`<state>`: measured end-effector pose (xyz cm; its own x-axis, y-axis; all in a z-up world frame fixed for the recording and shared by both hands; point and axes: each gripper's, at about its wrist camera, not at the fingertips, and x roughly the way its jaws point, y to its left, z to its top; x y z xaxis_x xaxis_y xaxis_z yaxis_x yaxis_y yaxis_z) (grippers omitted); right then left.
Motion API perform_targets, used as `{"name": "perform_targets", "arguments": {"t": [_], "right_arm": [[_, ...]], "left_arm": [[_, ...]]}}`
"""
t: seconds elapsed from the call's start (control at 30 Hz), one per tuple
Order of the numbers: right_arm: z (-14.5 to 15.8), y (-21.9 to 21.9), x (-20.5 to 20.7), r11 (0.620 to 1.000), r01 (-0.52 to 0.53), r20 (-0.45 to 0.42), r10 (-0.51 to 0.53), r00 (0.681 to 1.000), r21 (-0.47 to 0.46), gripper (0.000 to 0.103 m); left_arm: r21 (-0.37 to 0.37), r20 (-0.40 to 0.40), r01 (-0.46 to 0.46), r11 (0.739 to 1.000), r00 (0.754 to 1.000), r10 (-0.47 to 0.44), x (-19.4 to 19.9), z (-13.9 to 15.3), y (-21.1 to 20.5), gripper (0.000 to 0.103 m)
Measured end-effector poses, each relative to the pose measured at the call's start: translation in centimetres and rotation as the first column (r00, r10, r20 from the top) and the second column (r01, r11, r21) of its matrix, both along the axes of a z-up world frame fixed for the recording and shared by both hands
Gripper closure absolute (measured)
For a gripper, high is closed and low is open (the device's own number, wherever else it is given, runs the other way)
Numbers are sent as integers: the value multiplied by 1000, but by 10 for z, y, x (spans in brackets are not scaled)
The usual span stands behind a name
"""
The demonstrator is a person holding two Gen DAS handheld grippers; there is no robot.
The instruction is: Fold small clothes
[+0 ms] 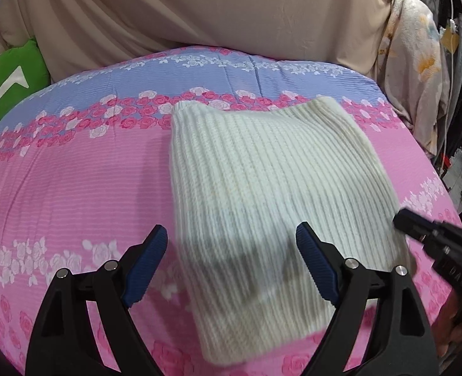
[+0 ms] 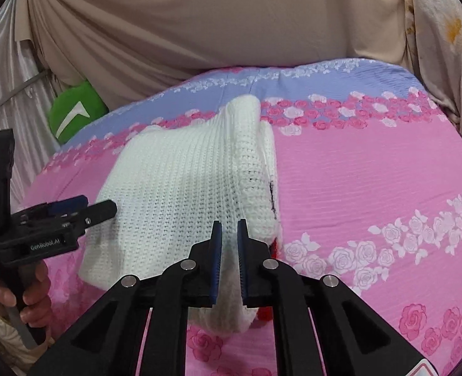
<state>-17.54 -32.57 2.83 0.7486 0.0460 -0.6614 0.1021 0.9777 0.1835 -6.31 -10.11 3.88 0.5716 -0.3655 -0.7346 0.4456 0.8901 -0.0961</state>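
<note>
A small white ribbed knit garment (image 1: 262, 194) lies on the pink floral bedspread (image 1: 74, 188). My left gripper (image 1: 231, 235) is open, hovering over the garment's near left edge, holding nothing. My right gripper (image 2: 229, 225) is shut on the garment's (image 2: 174, 188) near right edge, where the knit is doubled over; a red patch (image 2: 273, 247) and black stitching show under the fold. The right gripper also shows in the left wrist view (image 1: 418, 225) at the garment's right edge. The left gripper shows in the right wrist view (image 2: 84, 206) at the garment's left side.
A beige draped cloth (image 1: 199, 9) backs the bed. A green plush cushion (image 1: 12, 78) sits at the far left. A floral blanket (image 1: 415, 62) hangs at the right, with dark clutter beyond it. The bedspread has a blue band (image 1: 168, 75) at the far side.
</note>
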Motion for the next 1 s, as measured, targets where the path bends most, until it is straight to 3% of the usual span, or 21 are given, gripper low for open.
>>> {"name": "perform_targets", "arguments": {"t": [0.07, 0.17, 0.23, 0.33, 0.47, 0.53, 0.67, 0.83, 0.93, 1.0], "right_arm": [[-5, 0, -1, 1000, -5, -21, 5, 1000, -11, 95], [-37, -4, 9, 1000, 11, -120, -13, 993, -16, 91], [-44, -8, 8, 1000, 11, -112, -10, 994, 8, 90], [-28, -8, 5, 1000, 10, -97, -9, 995, 9, 88], [16, -13, 7, 1000, 5, 7, -5, 1000, 7, 78], [36, -19, 26, 1000, 0, 50, 0, 999, 1, 69], [43, -29, 91, 1000, -20, 20, 20, 1000, -1, 68], [9, -43, 173, 1000, -15, -123, 15, 992, 0, 71], [-13, -53, 191, 1000, 10, -169, -14, 985, -22, 74], [-24, -65, 191, 999, 35, -177, -31, 984, 20, 63]], "left_arm": [[6, -11, 4, 1000, 1000, -4, -7, -5, 4, 21], [49, -50, -5, 999, 999, 8, -6, -25, 3, 21], [69, -88, -14, 997, 996, 20, -3, -43, 2, 20], [40, -113, -25, 999, 993, 29, -2, -46, 8, 20], [-17, -52, -14, 1000, 999, 13, -8, -13, 14, 21], [-50, -5, -12, 999, 1000, 12, -4, 6, 14, 20], [-63, 46, -33, 997, 998, 36, 20, 26, 4, 20], [-44, 0, -35, 998, 999, 35, 53, 15, -19, 20], [-7, -28, -43, 999, 999, 43, 64, 0, -26, 20], [10, -47, -48, 999, 998, 49, 69, -11, -28, 18]]}}
